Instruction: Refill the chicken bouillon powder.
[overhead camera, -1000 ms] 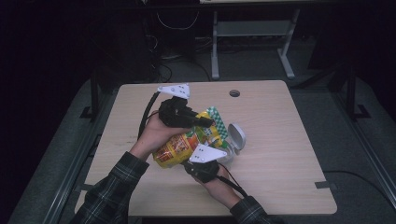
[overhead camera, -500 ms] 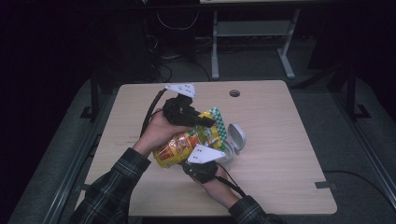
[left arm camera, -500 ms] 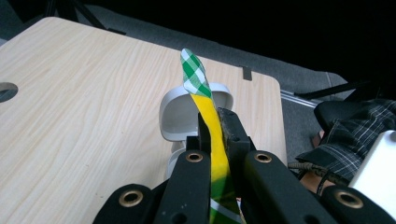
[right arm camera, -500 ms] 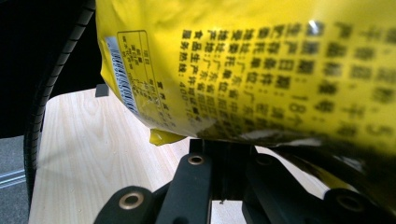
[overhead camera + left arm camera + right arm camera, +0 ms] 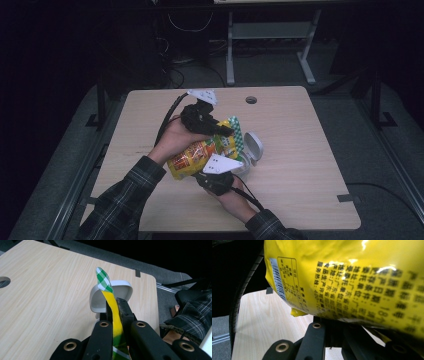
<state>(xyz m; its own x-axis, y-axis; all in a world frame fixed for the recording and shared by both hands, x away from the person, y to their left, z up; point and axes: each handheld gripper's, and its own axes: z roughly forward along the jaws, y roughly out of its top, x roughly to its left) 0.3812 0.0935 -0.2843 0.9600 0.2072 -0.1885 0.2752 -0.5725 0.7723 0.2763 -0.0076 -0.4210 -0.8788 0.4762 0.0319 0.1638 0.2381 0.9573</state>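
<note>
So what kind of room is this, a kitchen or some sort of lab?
More likely a lab or workshop than a kitchen. The bare wooden table has a cable hole, cords and a metal frame stand on the dark floor behind, and a person works a yellow snack bag with hand-held tongs.

Glossy plastic snack bag, matt pale wood-grain table, smooth white plastic container.

Open table left and right of centre
You have bare table either side; only the white container, seemingly touching the snack bag, blocks mid-frame.
</note>
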